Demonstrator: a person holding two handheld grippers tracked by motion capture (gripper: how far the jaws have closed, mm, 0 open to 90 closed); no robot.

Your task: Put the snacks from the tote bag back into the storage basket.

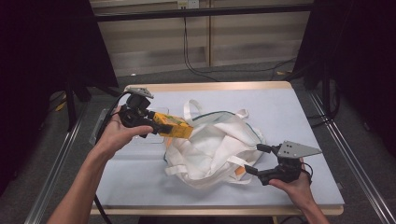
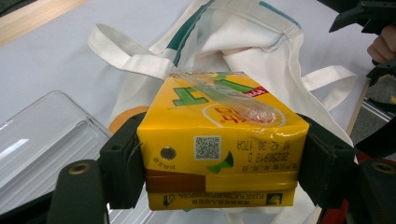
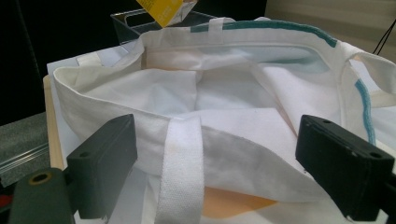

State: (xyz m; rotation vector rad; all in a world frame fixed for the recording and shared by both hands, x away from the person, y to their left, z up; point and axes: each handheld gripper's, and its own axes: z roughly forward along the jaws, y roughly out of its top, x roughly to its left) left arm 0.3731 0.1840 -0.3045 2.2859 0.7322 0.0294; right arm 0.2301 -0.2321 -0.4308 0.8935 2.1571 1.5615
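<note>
Yellow drink carton point(image 1: 173, 126) — clamped in left hand-held gripper point(image 1: 150, 122), long axis pointing toward tote bag point(image 1: 212, 147) mouth — right hand-held gripper point(image 1: 254, 159) stood apart at bag's near rim.

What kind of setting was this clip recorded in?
Probably a lab or recording bay, not a home: a bare work table between dark curtains, cables on grey floor, and hand-held grippers, the left gripper holding a yellow carton.
</note>
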